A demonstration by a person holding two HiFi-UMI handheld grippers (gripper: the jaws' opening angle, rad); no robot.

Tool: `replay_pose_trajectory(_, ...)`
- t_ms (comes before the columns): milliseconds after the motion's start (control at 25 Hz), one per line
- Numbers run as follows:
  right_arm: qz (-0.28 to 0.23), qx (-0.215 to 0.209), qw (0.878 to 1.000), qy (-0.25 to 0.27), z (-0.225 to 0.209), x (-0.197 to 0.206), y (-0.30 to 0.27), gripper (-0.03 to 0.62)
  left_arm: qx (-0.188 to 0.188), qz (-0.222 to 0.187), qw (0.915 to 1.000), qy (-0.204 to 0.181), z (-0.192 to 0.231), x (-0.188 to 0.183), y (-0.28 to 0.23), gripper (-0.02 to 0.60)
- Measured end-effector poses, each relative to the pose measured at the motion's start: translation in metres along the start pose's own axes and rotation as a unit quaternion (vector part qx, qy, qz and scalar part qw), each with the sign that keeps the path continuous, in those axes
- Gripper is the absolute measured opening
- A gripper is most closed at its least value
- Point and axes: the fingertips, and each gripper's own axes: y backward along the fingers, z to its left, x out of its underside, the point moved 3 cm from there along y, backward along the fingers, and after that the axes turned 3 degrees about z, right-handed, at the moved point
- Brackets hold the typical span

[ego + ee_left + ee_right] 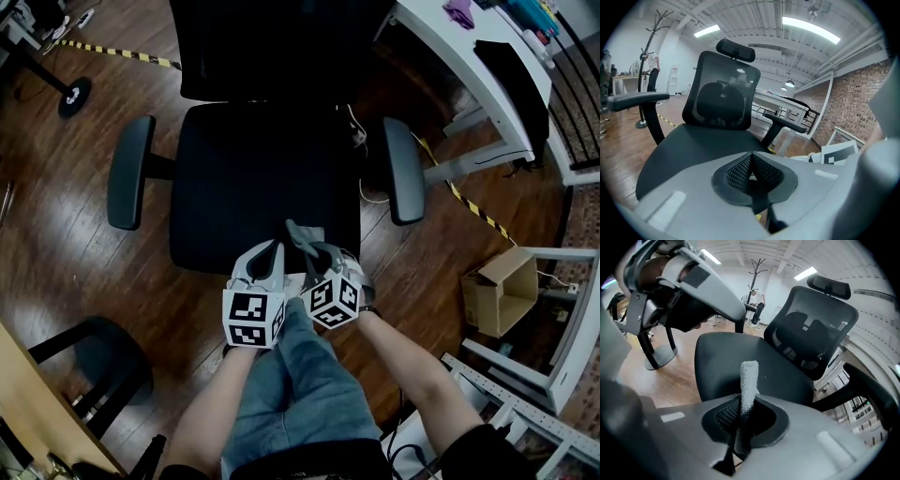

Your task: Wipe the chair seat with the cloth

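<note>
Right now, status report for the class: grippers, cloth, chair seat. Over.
Left gripper jaws together, empty. Right gripper jaws shut on cloth, over chair seat front edge. Nothing lying on seat.

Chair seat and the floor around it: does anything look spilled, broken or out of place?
Nothing is spilled or broken. The chair seat looks bare and intact. The only stray things are an open cardboard box on the floor at the right and loose cables beside the seat. The right gripper pinches the cloth.
</note>
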Motion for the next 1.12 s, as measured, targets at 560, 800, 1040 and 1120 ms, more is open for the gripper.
replay_pose_trajectory(560, -0.002, -0.016, 1.0, -0.015, 0.031, 0.03, 0.027, 0.009, 0.004, 0.005, 1.0, -0.002, -0.028, 0.013, 0.001, 0.005)
replay_pose_trajectory(800, -0.026, 0.006, 0.999, -0.028, 0.007, 0.022, 0.031, 0.009, 0.006, 0.002, 1.0, 0.0, -0.03, 0.009, -0.005, 0.005)
replay_pose_trajectory(1040, -0.051, 0.063, 0.996, -0.046, -0.071, -0.021, 0.015, 0.009, 0.008, -0.008, 0.9999, -0.008, -0.023, -0.012, -0.015, 0.005)
replay_pose_trajectory(1120, -0.05, 0.083, 0.994, -0.054, -0.099, -0.035, 0.005, 0.009, 0.01, -0.009, 0.9999, -0.009, -0.021, -0.021, -0.019, 0.005)
